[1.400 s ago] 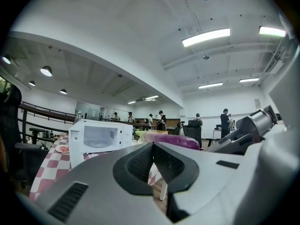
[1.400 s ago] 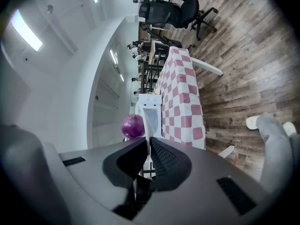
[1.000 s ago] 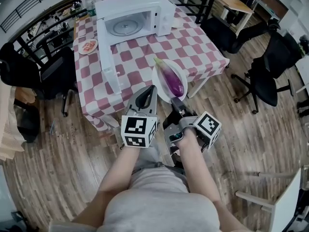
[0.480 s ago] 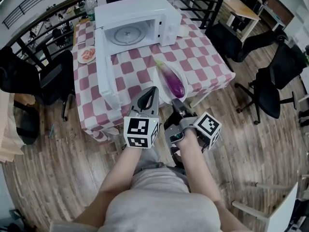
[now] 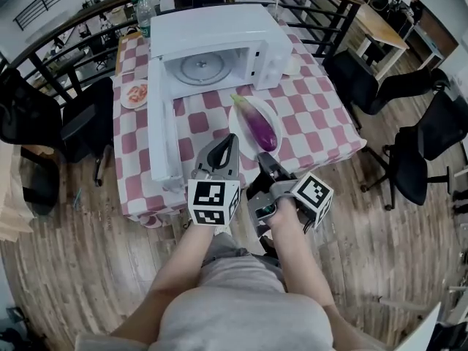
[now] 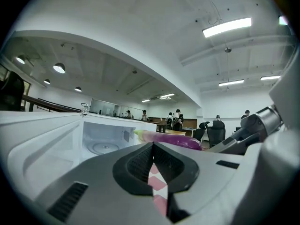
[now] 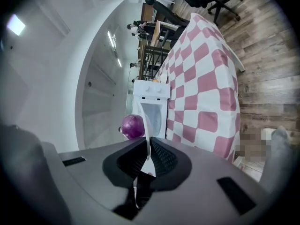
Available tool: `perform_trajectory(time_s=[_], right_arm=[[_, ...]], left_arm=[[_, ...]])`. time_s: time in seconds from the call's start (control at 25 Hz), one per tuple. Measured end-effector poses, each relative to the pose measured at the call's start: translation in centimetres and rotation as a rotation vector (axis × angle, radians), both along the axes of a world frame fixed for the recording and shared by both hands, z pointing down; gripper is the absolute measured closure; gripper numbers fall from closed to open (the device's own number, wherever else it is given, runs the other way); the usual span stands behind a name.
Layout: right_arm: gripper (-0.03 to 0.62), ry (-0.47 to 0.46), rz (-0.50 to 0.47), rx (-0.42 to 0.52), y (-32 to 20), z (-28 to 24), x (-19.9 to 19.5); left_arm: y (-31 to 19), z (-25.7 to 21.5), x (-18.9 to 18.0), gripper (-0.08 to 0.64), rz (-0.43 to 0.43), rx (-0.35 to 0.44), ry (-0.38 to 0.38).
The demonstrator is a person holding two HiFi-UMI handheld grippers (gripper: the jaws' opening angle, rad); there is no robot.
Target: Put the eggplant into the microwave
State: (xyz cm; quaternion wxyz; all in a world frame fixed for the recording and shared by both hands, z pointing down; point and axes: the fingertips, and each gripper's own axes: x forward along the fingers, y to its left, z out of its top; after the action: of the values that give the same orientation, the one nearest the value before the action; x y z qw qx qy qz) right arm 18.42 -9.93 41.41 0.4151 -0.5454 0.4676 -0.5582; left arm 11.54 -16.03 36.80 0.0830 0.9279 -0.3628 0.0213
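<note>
A glossy purple eggplant point(image 5: 260, 128), green-stemmed, lies lengthwise on a white plate point(image 5: 235, 121).

Head view looks steeply down on the white box-shaped microwave point(image 5: 219, 46) from well above; left gripper view faces its cavity, low and near; right gripper view, rolled sideways, faces it too; all share it.

Purple eggplant point(image 5: 260, 128) lies on plate point(image 5: 237, 117) before open microwave point(image 5: 219, 31).

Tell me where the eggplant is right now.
In the head view, the eggplant lies on the white plate, right of centre on the checkered table, just in front of the open microwave.
</note>
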Motion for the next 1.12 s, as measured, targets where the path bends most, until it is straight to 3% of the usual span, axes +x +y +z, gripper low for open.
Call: perform_trajectory(time_s=[1.12], right_arm=[[0.552, 0.032, -0.122, -0.002, -13.0, 2.8, 1.8]], left_arm=[[-11.6, 2.4, 0.0, 0.555, -0.147, -0.013, 0.046]])
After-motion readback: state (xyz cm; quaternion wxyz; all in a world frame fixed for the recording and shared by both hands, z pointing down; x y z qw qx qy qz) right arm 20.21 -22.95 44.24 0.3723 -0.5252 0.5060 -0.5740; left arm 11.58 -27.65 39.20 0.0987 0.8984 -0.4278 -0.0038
